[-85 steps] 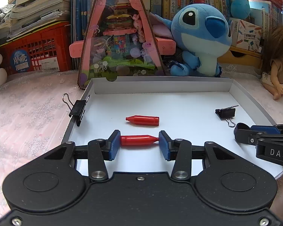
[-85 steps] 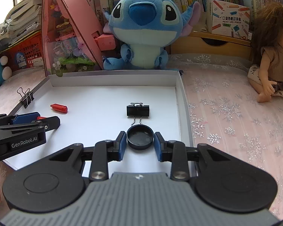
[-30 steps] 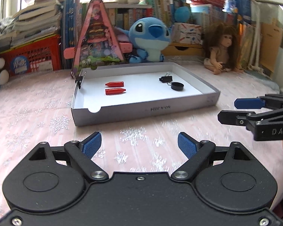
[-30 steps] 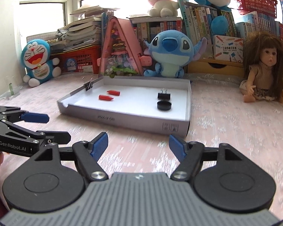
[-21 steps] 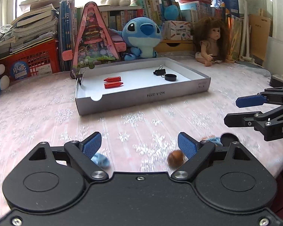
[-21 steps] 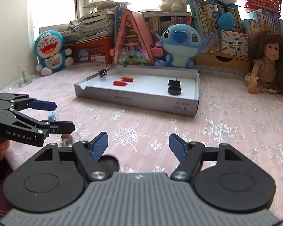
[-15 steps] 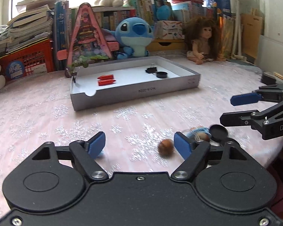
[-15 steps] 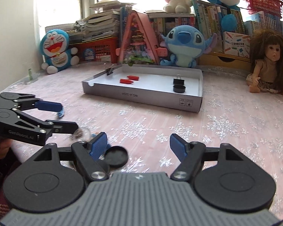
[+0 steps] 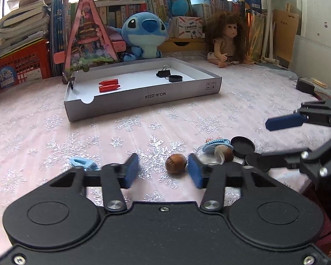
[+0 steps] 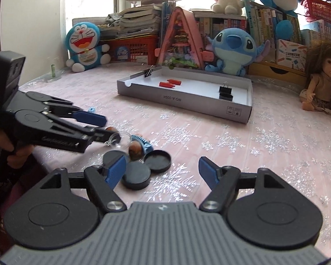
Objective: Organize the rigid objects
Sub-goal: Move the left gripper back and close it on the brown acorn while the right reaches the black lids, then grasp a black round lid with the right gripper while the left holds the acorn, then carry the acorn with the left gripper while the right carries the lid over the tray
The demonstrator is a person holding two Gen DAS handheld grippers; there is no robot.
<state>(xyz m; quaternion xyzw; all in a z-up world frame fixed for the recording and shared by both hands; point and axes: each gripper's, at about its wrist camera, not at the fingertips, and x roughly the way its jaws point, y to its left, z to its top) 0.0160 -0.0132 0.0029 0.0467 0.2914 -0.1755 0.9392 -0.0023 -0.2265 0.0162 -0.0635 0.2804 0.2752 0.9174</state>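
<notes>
My left gripper [image 9: 163, 171] spread, brown nut [image 9: 176, 163] between fingers, untouched. My right gripper [image 10: 161, 172] spread wide, black caps [image 10: 135, 175] beside left finger.

Two red caps [image 9: 109, 85] are counted in the grey box [image 9: 143, 98], lying side by side. Two binder clips are seen there: one [image 9: 163, 73] inside on the floor of the box, one [image 9: 71, 80] clipped on its wall. One black lid [image 9: 175, 78] is counted in the box, and three more [image 10: 157, 161] on the tablecloth. Two brown nuts [image 9: 176, 163] are seen near them, and two light blue clips [image 9: 82, 163]. One clear small jar [image 10: 119, 140] is seen.
</notes>
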